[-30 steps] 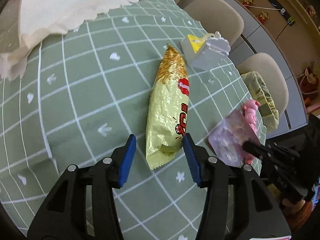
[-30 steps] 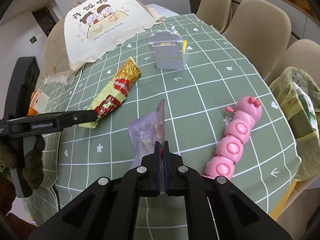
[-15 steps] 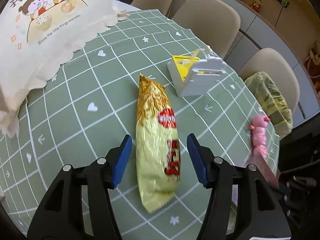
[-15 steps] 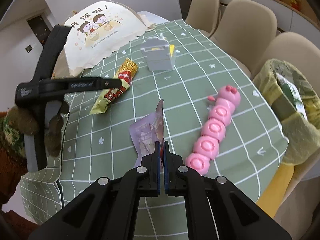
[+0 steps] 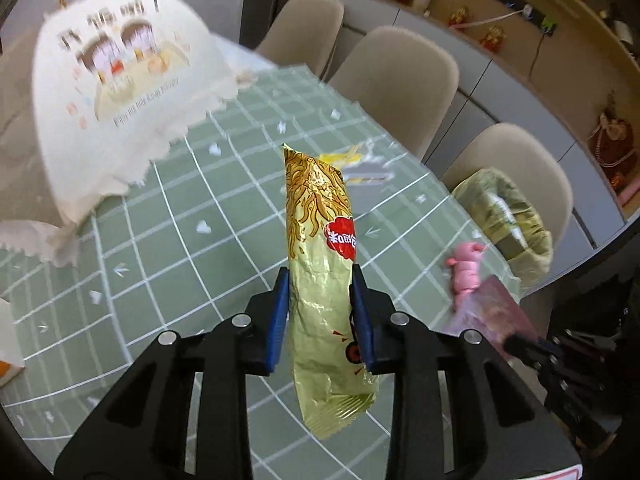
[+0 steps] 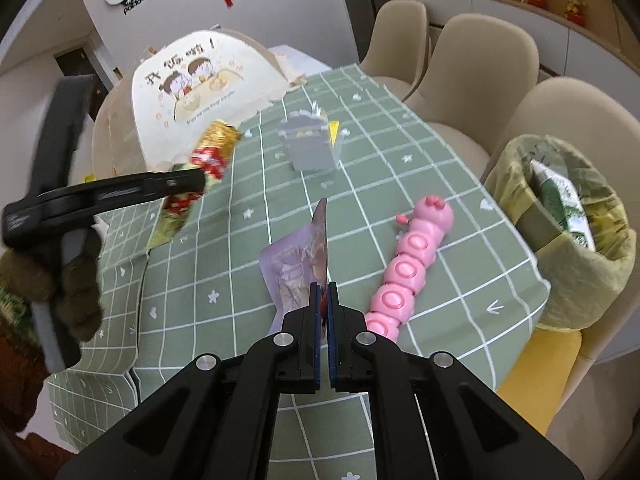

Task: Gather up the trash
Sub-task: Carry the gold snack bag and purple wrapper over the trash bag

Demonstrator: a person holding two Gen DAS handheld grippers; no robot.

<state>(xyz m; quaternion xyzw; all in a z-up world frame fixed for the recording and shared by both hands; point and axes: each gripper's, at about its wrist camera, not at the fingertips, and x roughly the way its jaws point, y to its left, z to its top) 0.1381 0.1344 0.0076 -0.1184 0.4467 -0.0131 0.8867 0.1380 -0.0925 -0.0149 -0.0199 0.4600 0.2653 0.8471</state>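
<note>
A long yellow-gold snack wrapper [image 5: 320,208] hangs clear of the green checked tablecloth [image 5: 180,220]. My left gripper [image 5: 320,276] has it between the blue pads, which press its lower half as the jaws are closing. The right wrist view shows the same wrapper [image 6: 212,152] raised at the left gripper [image 6: 196,184]. My right gripper [image 6: 323,292] is shut on the edge of a flat purple wrapper [image 6: 296,264], held upright above the cloth. A lined trash bin [image 6: 580,276] stands off the table's right edge.
A pink caterpillar toy [image 6: 412,256] lies on the cloth right of the purple wrapper. A grey box [image 6: 310,148] with a yellow card stands further back. A domed cream food cover [image 6: 192,92] fills the far left. Beige chairs [image 6: 480,52] line the right side.
The left jaws closed on the yellow wrapper and lifted it off the cloth. The right gripper rose and drew back with the purple wrapper, bringing the bin further into view.
</note>
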